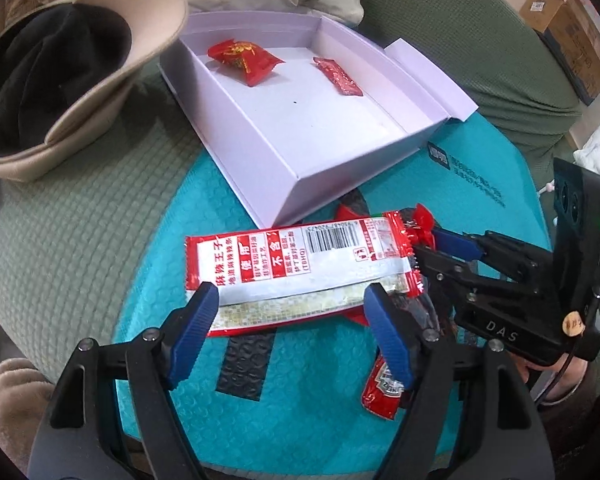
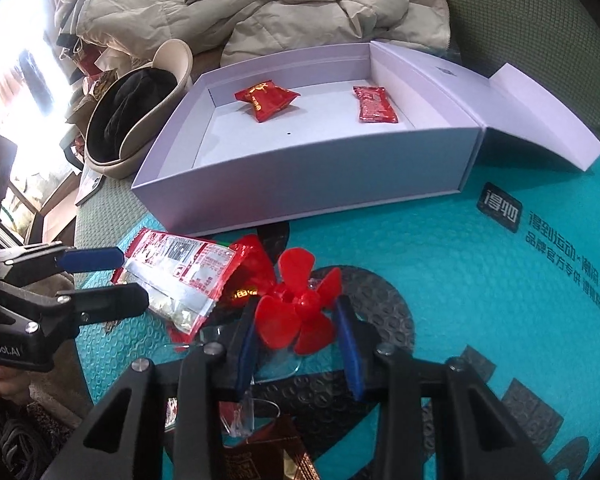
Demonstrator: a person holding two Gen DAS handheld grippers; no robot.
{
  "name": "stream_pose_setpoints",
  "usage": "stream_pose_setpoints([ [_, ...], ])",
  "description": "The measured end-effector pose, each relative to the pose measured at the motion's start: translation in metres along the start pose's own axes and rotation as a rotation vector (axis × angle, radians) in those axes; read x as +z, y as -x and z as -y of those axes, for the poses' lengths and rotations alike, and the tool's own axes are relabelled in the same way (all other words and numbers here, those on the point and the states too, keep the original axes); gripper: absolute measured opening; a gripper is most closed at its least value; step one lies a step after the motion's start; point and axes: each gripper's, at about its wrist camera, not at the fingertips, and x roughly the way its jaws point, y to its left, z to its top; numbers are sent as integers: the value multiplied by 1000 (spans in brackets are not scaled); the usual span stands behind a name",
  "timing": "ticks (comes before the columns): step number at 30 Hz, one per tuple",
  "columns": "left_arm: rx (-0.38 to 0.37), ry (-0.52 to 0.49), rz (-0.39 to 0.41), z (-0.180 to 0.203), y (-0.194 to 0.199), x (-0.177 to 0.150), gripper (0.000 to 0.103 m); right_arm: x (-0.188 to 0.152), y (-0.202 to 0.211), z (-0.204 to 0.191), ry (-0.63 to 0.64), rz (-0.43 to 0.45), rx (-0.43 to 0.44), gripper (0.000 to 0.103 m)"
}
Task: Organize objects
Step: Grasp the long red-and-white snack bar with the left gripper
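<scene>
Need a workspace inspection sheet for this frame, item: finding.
Surface: teal mat over green quilted cover.
Job's things: open white box holding two red candies; long snack packet, red propeller and ketchup sachet lie on the mat.
Clutter: beige hat, beige jacket.
Grippers: left gripper open, straddling the packet; right gripper open, fingers either side of the propeller.
Cables: thin cable by the right gripper.
Surroundings: cardboard box behind.
</scene>
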Motion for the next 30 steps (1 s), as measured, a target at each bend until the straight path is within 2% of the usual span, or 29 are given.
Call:
stream_pose_setpoints([
  [7,-21,-66,-20,17,2,-6,78,0,0,-1,1,-6,-1,37],
  [10,17,-45,0,17,5,-10,78,0,1,1,-7,-11,10,37],
  [12,74,-31,30,16,8,-13,78,0,1,2,-10,-13,11,37],
  [15,172,-75,71,18,9,-18,78,0,2,1,-3,-15,6,37],
  [17,226,-127,63,18,7,-19,78,0,2,1,0,-16,1,37],
  [21,239,-165,42,11,4,-18,78,-1,3,1,-2,-18,-3,37],
  [25,201,-180,27,10,-5,-14,78,-1,3,-1,0,-20,-9,37],
  [30,264,-276,34,23,-16,-15,78,-1,3,-1,-8,-23,-3,37],
])
